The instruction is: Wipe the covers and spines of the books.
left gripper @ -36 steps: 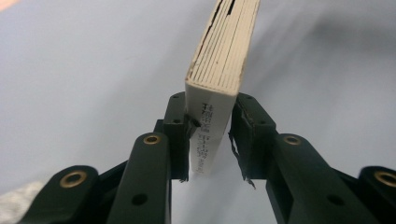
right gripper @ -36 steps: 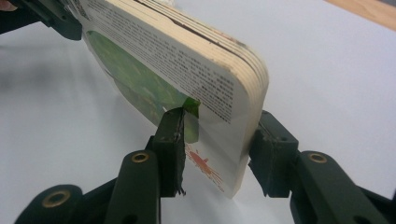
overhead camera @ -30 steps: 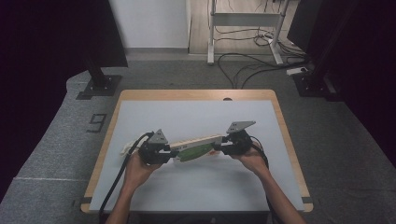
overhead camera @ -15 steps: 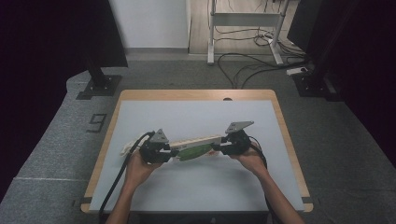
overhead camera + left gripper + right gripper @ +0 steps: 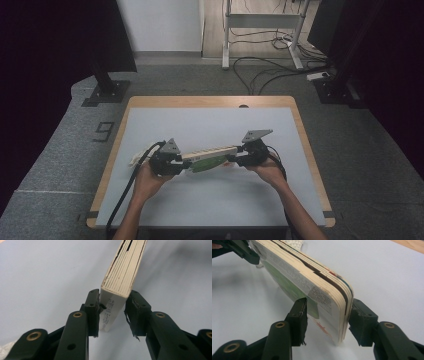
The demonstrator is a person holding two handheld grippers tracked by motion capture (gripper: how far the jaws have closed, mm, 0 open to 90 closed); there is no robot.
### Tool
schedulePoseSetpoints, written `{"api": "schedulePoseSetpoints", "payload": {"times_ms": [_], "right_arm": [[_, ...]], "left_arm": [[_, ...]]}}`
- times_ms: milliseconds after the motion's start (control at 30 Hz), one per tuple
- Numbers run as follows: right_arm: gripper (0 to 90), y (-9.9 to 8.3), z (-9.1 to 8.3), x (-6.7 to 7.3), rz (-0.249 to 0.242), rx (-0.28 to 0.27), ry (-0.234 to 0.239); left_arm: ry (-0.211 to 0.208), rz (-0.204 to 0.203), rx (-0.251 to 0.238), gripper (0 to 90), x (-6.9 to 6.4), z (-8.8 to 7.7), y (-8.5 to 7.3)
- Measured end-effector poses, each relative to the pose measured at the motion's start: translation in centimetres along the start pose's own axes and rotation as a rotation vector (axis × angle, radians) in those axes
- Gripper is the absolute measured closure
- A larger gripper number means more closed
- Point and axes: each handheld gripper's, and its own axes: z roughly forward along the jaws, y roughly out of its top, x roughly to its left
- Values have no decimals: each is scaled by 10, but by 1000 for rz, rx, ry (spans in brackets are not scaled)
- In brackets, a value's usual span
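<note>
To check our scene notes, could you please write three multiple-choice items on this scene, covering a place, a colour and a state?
1. Where does the book rest? A on the table; B on the floor; C on a shelf.
2. Its large cover patch is: A red; B green; C blue.
3. The left tongs are: A wide open; B shut on the book; C away from it.
Key: 1 A, its edge stands on the table; 2 B, green shows on the cover; 3 B, both pads press the book's end.
</note>
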Motion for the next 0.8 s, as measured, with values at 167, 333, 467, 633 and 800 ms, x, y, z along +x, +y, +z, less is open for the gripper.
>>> {"api": "schedulePoseSetpoints", "payload": {"times_ms": [167, 333, 467, 633, 800], "right_arm": [[468, 0, -3, 2, -2, -1, -1], [464, -1, -6, 3, 0, -7, 5], [464, -3, -9, 6, 3, -7, 16], [449, -7, -12, 10, 7, 1, 25], [412, -11, -16, 16, 8, 12, 38]], "left_arm": [[-6, 0, -5, 641, -2, -1, -1], [-16, 2, -10, 635, -5, -2, -3], [-21, 7, -9, 628, -9, -3, -3], [-27, 1, -15, 604, -17, -4, -7], [-25, -35, -25, 533, -25, -2, -12]]}}
